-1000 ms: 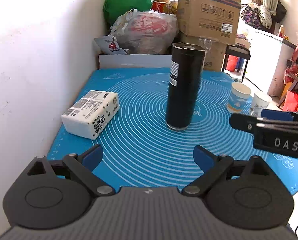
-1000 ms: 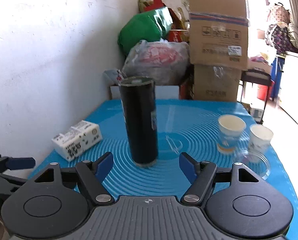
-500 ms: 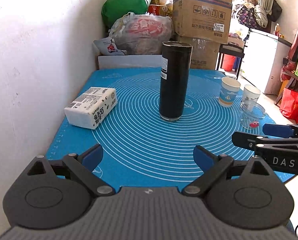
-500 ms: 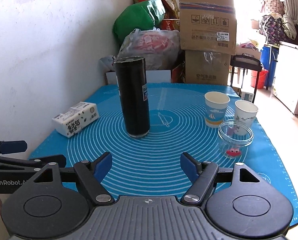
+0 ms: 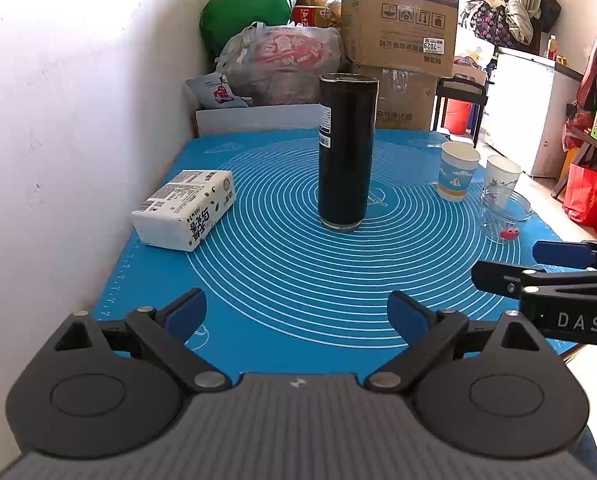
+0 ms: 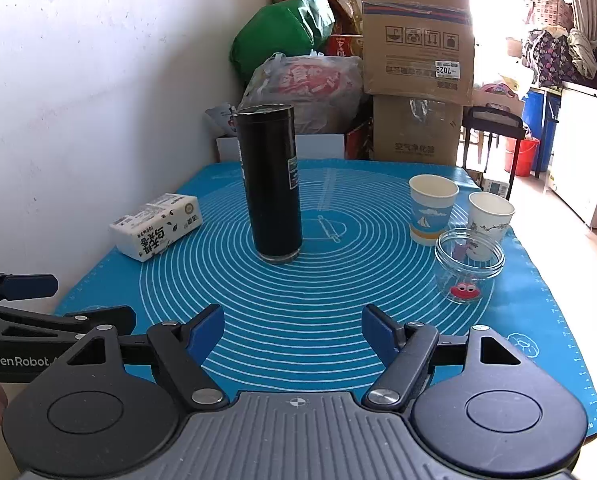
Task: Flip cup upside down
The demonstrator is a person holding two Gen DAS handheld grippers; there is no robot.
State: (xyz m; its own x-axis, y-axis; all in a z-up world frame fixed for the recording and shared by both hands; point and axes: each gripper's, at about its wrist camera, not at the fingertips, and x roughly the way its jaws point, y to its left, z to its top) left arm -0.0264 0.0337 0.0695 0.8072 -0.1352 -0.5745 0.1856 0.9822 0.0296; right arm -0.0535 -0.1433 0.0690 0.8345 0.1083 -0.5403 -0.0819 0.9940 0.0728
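Observation:
A tall black cup [image 5: 346, 152] stands on end in the middle of the blue mat [image 5: 298, 280]; it also shows in the right wrist view [image 6: 272, 184]. My left gripper [image 5: 296, 314] is open and empty over the mat's near edge, well short of the cup. My right gripper [image 6: 292, 330] is open and empty, also near the front edge. The right gripper shows at the right of the left wrist view [image 5: 546, 264]. The left gripper shows at the left of the right wrist view [image 6: 30, 300].
A white tissue pack [image 5: 186, 208] lies left of the cup by the wall. Two paper cups [image 6: 432, 208] [image 6: 490, 216] and a clear glass jar [image 6: 468, 264] stand at the right. Boxes and bags [image 6: 418, 40] pile behind the table.
Both grippers have pulled back from the black cup toward the mat's near edge. The cup stands where it was. Both grippers stay open.

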